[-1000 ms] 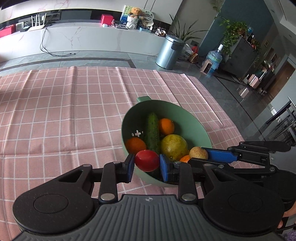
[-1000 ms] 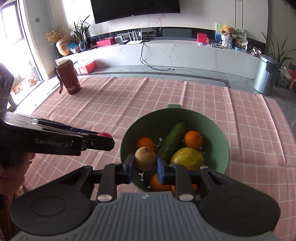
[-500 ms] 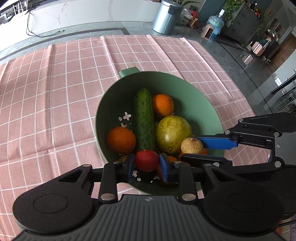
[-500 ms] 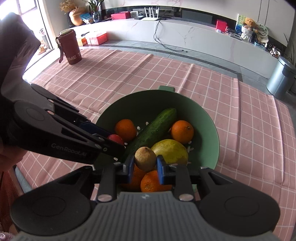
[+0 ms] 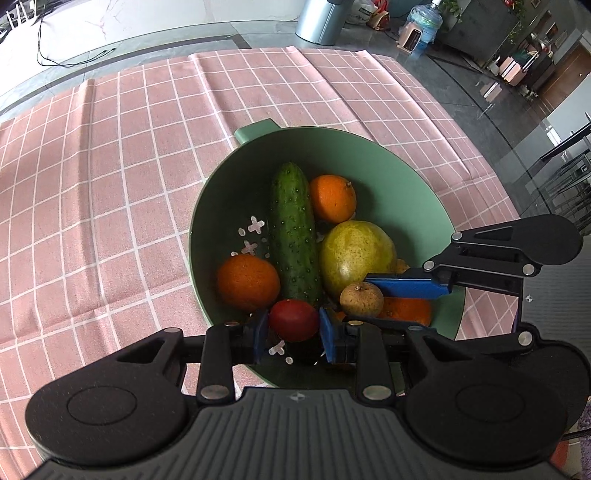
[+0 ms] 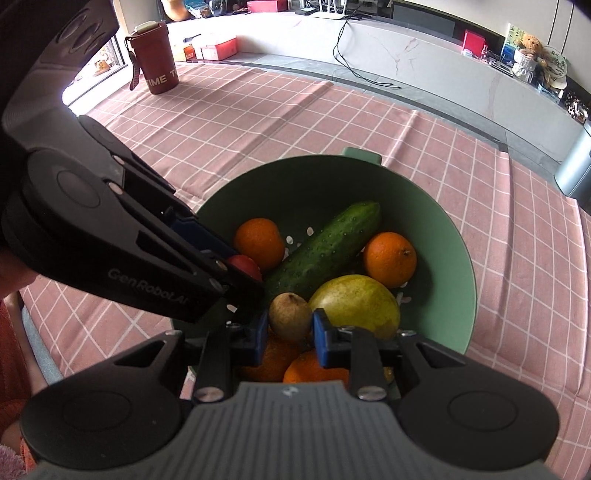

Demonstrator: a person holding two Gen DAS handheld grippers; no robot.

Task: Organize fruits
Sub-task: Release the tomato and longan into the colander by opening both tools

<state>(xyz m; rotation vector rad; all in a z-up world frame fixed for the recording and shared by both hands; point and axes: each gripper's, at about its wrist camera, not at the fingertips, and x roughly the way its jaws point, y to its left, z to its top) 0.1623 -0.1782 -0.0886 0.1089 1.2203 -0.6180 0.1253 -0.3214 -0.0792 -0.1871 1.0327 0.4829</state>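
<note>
A green bowl on the pink checked cloth holds a cucumber, several oranges and a yellow-green mango. My left gripper is shut on a small red fruit, low inside the bowl's near side. My right gripper is shut on a small brown fruit, just above the oranges beside the mango. Both grippers are close together over the bowl.
A red-brown tumbler stands at the far left of the cloth. A grey bin and a water jug stand on the floor beyond the table. The table's right edge is near the bowl.
Both grippers have moved forward and down into the bowl with their fruits still held. The bowl looks larger and nearer in both views.
</note>
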